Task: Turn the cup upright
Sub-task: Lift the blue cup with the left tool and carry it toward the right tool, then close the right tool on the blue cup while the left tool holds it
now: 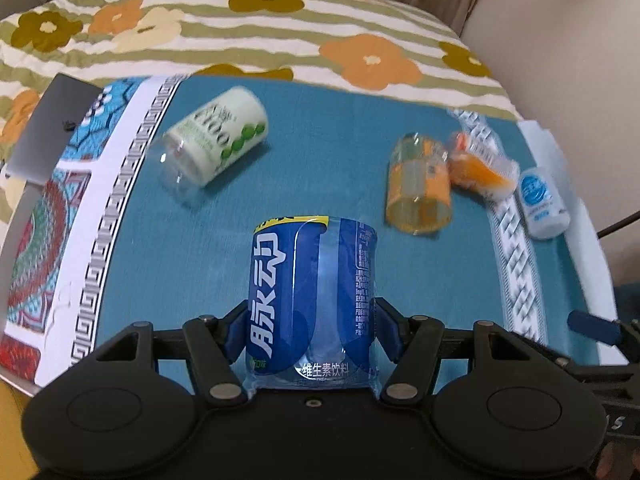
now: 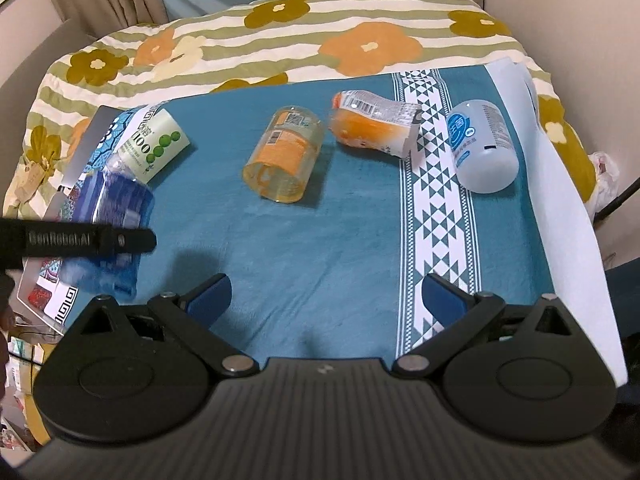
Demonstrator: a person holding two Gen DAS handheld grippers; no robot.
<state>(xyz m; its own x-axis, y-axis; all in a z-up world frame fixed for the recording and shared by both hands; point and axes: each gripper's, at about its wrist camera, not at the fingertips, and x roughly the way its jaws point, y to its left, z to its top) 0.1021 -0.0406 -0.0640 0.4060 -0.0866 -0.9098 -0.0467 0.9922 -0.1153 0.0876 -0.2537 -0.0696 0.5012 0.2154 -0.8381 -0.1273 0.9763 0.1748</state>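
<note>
1. The left gripper (image 1: 314, 330) is clamped on the blue cup (image 1: 314, 300), a clear cut-bottle cup with a blue label. Its blue fingers (image 1: 236, 334) press on both sides of the cup's lower part.
2. In the left wrist view the blue cup sits between the jaws with its long axis running away from the camera and its far rim over the teal cloth (image 1: 280, 168). In the right wrist view the same cup (image 2: 110, 232) shows at the left edge, tilted, with the left gripper's black arm across it.
3. The right gripper (image 2: 326, 300) hangs over the teal cloth with its jaws spread wide and nothing between them.
4. Farther out, the orange cup (image 2: 282, 156) lies on its side on the cloth with its open mouth towards the right wrist camera.
5. Left of it, the green-dotted cup (image 2: 154, 144) lies on its side, just beyond the blue cup.
6. Right of the orange cup, a crumpled orange wrapper (image 2: 372, 124) lies on the cloth near the white patterned band (image 2: 436, 208).
7. Past that band, a white bottle (image 2: 482, 148) lies on its side.
8. A grey laptop (image 1: 52, 124) lies at the cloth's far left corner.
9. Behind everything spreads a striped floral blanket (image 2: 280, 40).
</note>
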